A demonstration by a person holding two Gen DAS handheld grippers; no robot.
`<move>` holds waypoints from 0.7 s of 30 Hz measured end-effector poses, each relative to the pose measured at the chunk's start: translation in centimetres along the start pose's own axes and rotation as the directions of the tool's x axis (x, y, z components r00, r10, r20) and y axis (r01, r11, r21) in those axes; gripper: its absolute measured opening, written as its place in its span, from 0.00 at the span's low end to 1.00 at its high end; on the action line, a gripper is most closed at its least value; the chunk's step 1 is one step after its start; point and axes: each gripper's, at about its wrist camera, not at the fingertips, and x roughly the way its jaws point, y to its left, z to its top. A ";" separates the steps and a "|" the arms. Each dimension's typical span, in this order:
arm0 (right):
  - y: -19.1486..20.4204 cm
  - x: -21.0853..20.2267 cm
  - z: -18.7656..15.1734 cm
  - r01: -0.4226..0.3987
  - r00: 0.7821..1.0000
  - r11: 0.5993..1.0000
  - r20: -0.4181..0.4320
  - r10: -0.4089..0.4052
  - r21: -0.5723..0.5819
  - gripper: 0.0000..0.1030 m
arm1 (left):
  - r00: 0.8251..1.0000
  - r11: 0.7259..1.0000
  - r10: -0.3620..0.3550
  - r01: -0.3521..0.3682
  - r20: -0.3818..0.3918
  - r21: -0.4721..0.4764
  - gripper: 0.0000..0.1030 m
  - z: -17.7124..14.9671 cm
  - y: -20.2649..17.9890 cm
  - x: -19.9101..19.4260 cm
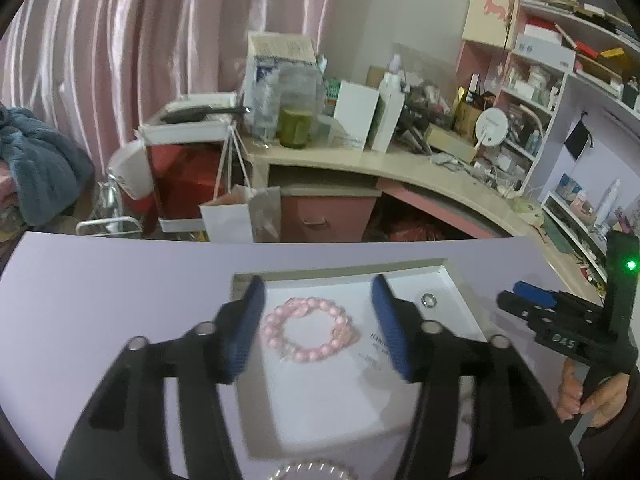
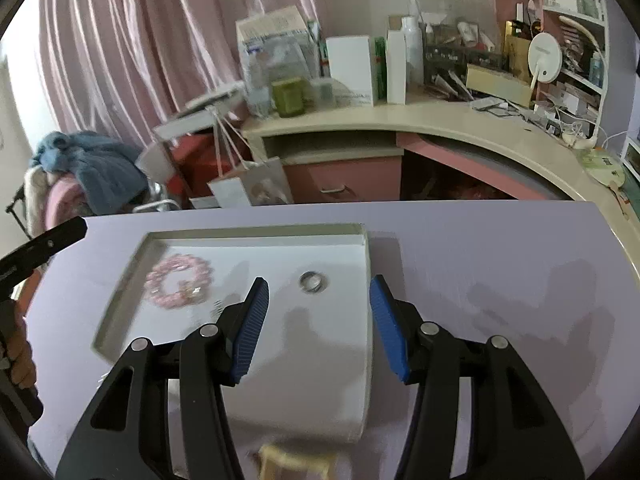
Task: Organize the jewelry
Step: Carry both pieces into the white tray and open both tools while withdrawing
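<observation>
Lying in the shallow white tray (image 1: 460, 280) on the lilac counter (image 1: 100, 280), the pink bead bracelet (image 1: 308, 330) sits toward its left part, and a small silver ring (image 1: 430, 301) rests apart from it, nearer the right wall. The left tool (image 1: 318, 328) hangs over the bracelet with its blue pads spread and touching nothing. The right tool (image 2: 318, 328) is released too, its pads wide above the tray floor, with the ring just ahead of them. A hand (image 1: 592, 392) grips its handle.
</observation>
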 end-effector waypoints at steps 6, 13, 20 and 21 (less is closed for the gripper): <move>2.0 -5.4 -3.1 -0.013 0.996 0.999 0.084 0.017 -0.052 0.55 | 0.992 0.999 0.039 -0.043 0.118 0.033 0.96 -3.7 0.2 -7.4; 3.8 -9.9 -8.8 0.001 0.992 0.994 0.125 0.013 -0.105 0.63 | 0.988 0.998 0.041 -0.046 0.148 0.033 0.98 -10.0 0.2 -13.6; 3.1 -11.5 -13.1 0.029 0.992 0.993 0.126 -0.015 -0.112 0.73 | 0.990 0.999 0.044 -0.046 0.133 0.013 0.98 -15.0 -0.2 -15.9; 3.1 -11.6 -13.5 0.033 0.992 0.993 0.125 -0.019 -0.113 0.74 | 0.990 0.999 0.043 -0.045 0.133 0.014 0.98 -15.5 -0.4 -16.0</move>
